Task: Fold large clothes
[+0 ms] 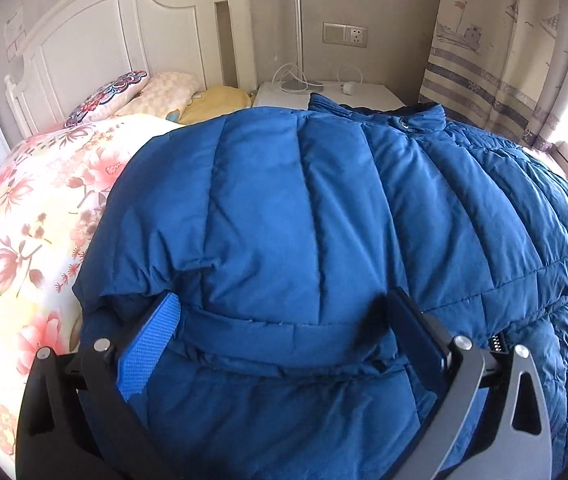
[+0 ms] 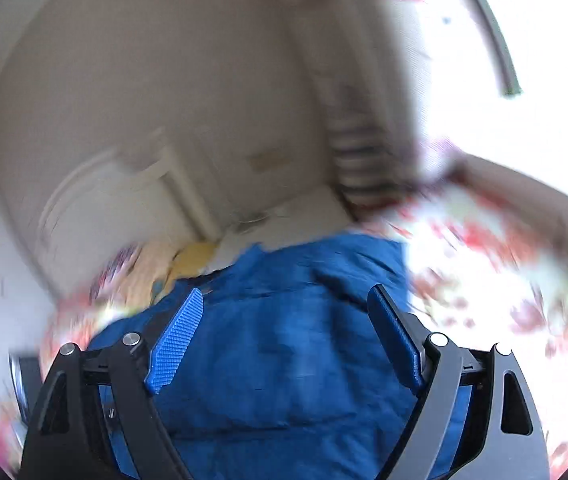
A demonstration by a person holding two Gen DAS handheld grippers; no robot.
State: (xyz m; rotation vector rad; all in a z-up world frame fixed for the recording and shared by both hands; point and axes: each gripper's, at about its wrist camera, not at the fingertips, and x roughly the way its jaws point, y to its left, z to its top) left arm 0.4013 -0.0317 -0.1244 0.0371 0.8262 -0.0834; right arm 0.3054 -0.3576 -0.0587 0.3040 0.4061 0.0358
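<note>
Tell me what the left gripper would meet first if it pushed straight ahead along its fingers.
Most likely the blue puffer jacket: the left gripper has its jaws open around a padded fold, seemingly a sleeve cuff, so the fabric lies directly ahead.

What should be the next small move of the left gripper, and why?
Probably close the left gripper on the jacket. Its open jaws already straddle a raised fold of the cloth, so a grip seems ready. The right gripper is also open, in a blurred view.

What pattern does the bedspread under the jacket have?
The bedspread is cream with pink and red flowers, clearest in the left wrist view.
</note>
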